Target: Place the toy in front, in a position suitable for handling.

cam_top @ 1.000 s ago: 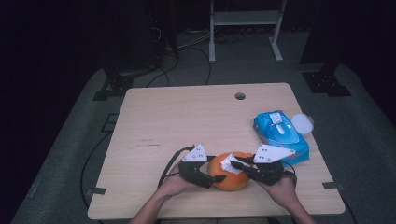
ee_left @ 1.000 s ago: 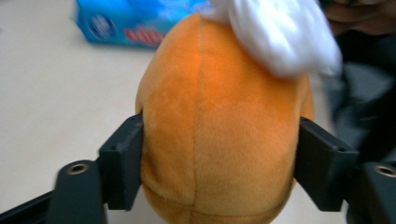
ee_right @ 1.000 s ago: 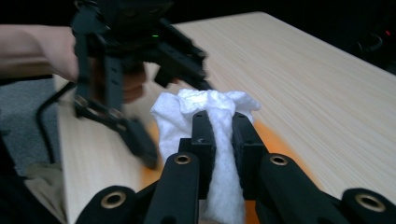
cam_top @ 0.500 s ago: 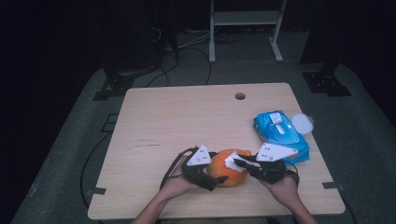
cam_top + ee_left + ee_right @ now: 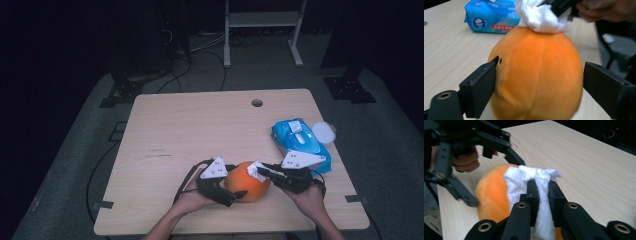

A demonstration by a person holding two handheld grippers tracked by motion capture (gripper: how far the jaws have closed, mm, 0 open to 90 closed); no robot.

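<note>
Orange plush ball (image 5: 247, 181), round and soft with a seam down its middle, sits on the pale wooden table (image 5: 200, 130) near the front edge, at about six o'clock from the table's centre. At nine o'clock of the ball is the left gripper (image 5: 223, 186), black with a grey three-cornered plate on top, held in the person's left hand (image 5: 192, 199). Its jaws have just been opening and now stand spread, one on each side of the ball. In the left gripper view the left jaw lies at the ball's surface while the right jaw stands clear of it, with a gap between.

On top of the ball, toward one o'clock, rests a crumpled white tissue (image 5: 256, 169). The right gripper (image 5: 263, 171), held in the person's right hand (image 5: 311, 196), comes in from three o'clock with its jaws pressed together, pinching the tissue; the right gripper view shows the white wad (image 5: 541, 195) squeezed between the two black jaws and resting against the orange plush.

Farther toward two o'clock lies a blue soft pack of wet wipes (image 5: 300, 142) with a white flip lid, and just beside it, at its three o'clock, a small round white lid (image 5: 324, 132).
</note>
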